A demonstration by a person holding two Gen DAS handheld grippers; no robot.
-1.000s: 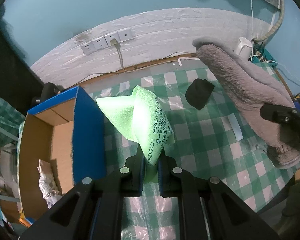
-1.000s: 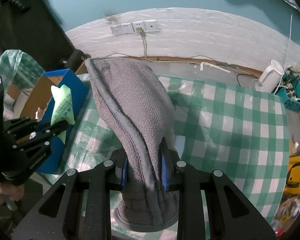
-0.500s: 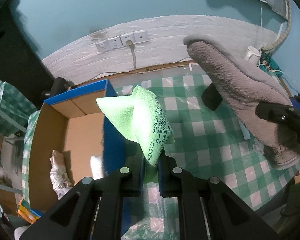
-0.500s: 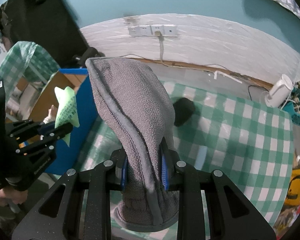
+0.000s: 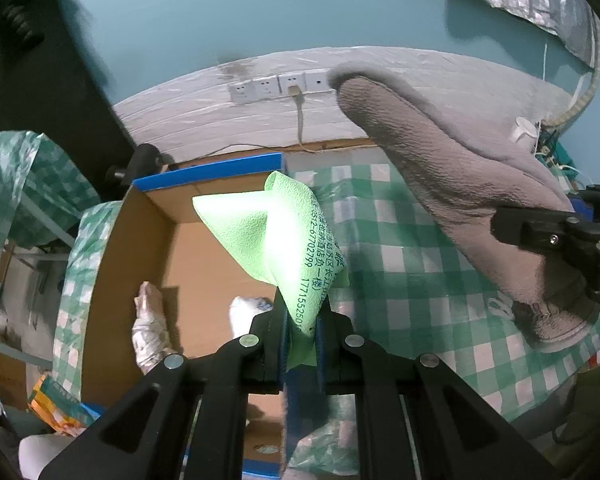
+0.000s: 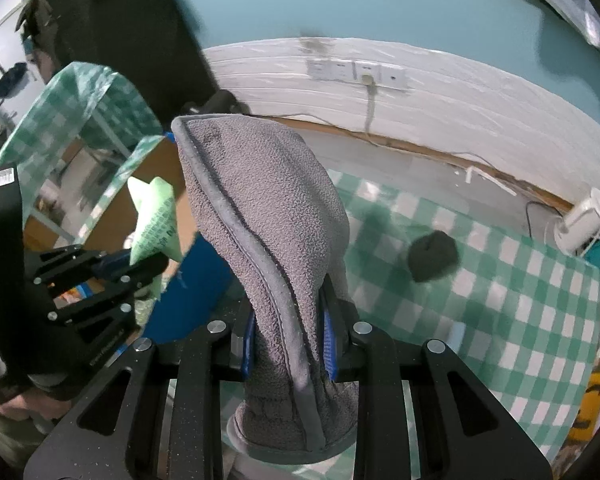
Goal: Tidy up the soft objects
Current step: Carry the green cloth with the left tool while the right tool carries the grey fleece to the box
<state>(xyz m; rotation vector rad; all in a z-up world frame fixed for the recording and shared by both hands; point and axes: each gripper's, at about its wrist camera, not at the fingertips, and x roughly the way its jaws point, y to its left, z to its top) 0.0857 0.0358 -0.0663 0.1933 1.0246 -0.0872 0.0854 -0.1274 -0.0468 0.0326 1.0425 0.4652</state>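
The table [image 6: 500,320], under a green-and-white checked cloth, fills the view from 3 to 6 o'clock in the right wrist camera. The box [image 5: 148,248], brown cardboard inside and blue outside, stands open at the table's left edge, at 8 o'clock in the left wrist view. Two pale bundles lie on its floor: a crumpled rag [image 5: 150,332] and a white wad [image 5: 246,312] just beside it at 3 o'clock.

The towel [image 6: 268,240], grey and thick, stands up out of the right gripper [image 6: 288,344], whose blue-padded fingers [image 6: 247,340] press into it from both sides; its lower end bulges out below them. In the left wrist view the towel [image 5: 452,184] reaches from 12 to 3 o'clock, above the cloth.

The left gripper [image 5: 302,332] pinches a light green cloth [image 5: 276,244] printed with dark characters and digits; the fingers are closed on its lower corner, and the rest fans upward. It hangs over the box's right wall, partly above the open interior. In the right wrist view the green cloth [image 6: 156,220] sits at 9 o'clock, beside the towel, not touching.

A small black lump [image 6: 432,256] lies on the table at 2 o'clock, well apart from both grippers. Sockets [image 5: 276,86] sit on the white wall panel at 12 o'clock, with one plug in.
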